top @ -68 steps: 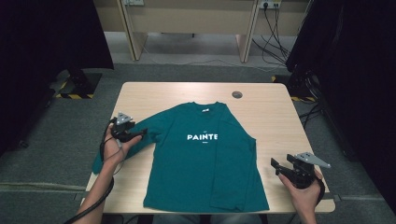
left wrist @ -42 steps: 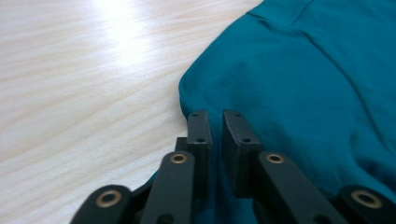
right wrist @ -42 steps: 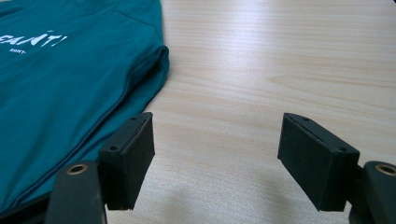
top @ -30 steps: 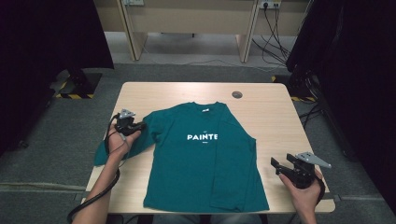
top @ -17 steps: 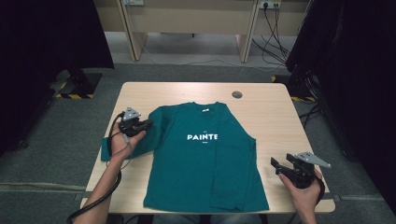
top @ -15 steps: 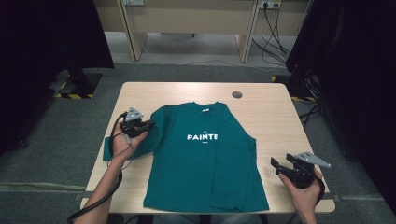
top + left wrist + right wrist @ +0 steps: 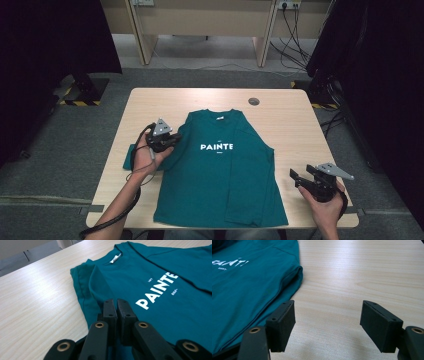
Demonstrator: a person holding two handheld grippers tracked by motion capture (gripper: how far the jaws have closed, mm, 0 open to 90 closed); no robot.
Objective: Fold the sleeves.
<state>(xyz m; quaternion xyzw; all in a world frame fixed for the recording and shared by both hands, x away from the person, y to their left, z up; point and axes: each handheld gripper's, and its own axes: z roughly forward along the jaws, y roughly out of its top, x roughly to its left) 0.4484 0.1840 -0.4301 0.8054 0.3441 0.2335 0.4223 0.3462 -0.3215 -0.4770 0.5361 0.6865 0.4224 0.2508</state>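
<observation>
Grey floor surrounds a pale wood table (image 7: 150,100) carrying a teal shirt (image 7: 220,190), spread from mid-table to the near edge, its right sleeve folded in. Left gripper (image 7: 116,305), jaws clamped on the shirt's left sleeve, sits over the left shoulder. Right gripper (image 7: 328,323) rests by the near right corner, jaws apart.

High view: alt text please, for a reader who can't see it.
A teal T-shirt printed PAINTE lies flat on a wooden table. The left gripper, jaws shut, is at the shirt's left edge by the sleeve; the right gripper, jaws open, sits off the shirt near the table's right front corner.
</observation>
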